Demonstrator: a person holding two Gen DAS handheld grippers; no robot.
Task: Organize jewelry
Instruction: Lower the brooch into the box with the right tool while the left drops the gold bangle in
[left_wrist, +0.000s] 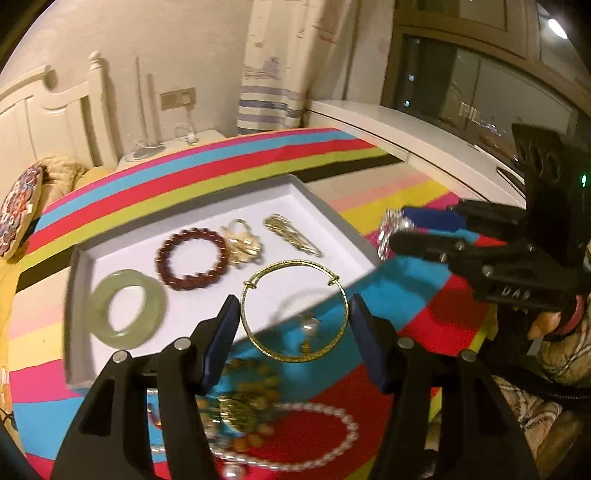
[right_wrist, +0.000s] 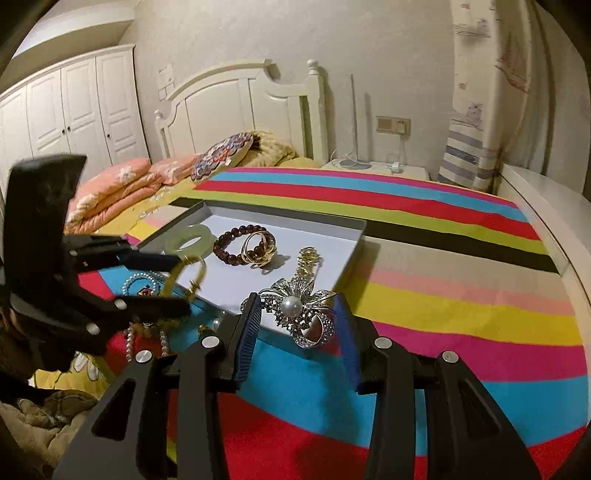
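Carrying step judged underway; gold bangle (left_wrist: 294, 311) clamped by left gripper (left_wrist: 293, 332), pearl brooch (right_wrist: 300, 314) by right gripper (right_wrist: 297, 325), both over white tray (left_wrist: 79, 258) edge; release inside tray needed next.

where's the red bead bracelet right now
The red bead bracelet lies inside the white tray, seen in both wrist views, between the green jade bangle and the gold rings.

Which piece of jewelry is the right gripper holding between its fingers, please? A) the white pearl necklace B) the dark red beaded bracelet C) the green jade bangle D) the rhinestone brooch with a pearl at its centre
D: the right gripper is shut on the rhinestone pearl brooch; the jade bangle and red beaded bracelet lie in the white tray.
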